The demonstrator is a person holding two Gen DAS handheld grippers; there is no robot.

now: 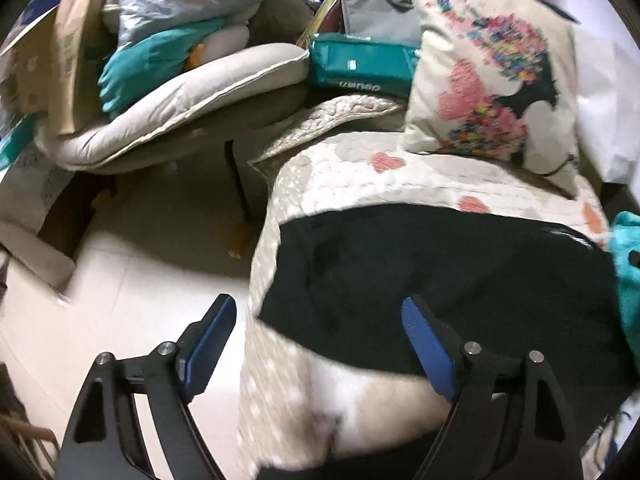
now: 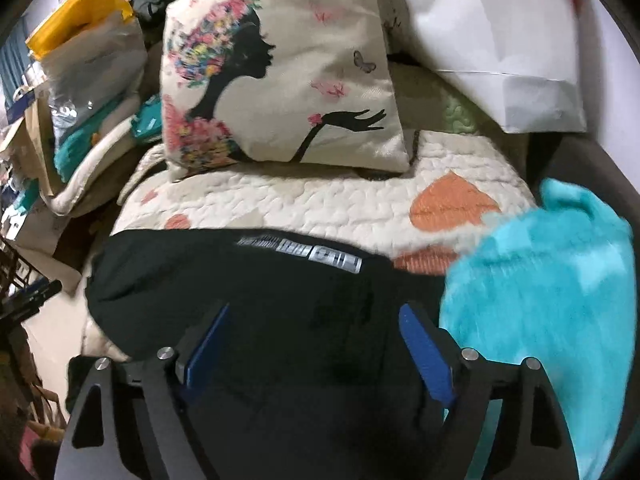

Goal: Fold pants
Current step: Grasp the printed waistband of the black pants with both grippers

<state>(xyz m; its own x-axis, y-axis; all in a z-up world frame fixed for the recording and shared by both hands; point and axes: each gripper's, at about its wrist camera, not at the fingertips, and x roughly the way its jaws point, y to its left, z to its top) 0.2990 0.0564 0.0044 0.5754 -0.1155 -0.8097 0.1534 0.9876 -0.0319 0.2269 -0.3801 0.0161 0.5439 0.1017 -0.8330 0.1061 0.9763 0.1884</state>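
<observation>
- The black pants (image 2: 248, 292) lie spread across the front of the quilted heart-print cover (image 2: 320, 208), on the near side of the silhouette cushion (image 2: 280, 80) that leans at the cover's back.
- Both grippers hang over them with fingers spread wide and nothing between them: the left gripper (image 1: 320, 320) sits over the pants' left end, the right gripper (image 2: 316, 320) over their middle.
- Risk, as I judge it: that left end lies right at the cover's edge above the floor (image 1: 132, 272), so a pull away from the cushion could drag the pants off.
- Second risk: the fluffy turquoise fabric (image 2: 540, 288) touches the pants on the side to the cushion's right, and a grab there could catch both.
- Black on black hides the seams, so a pinch may take one layer only.
- Only the left wrist view shows the drop to the floor and the cluttered chair (image 1: 168, 112) to the cushion's left.
- Only the right wrist view shows the lettered waistband (image 2: 316, 254) on the pants' cushion-side edge, and the white pillow (image 2: 500, 60) behind.
</observation>
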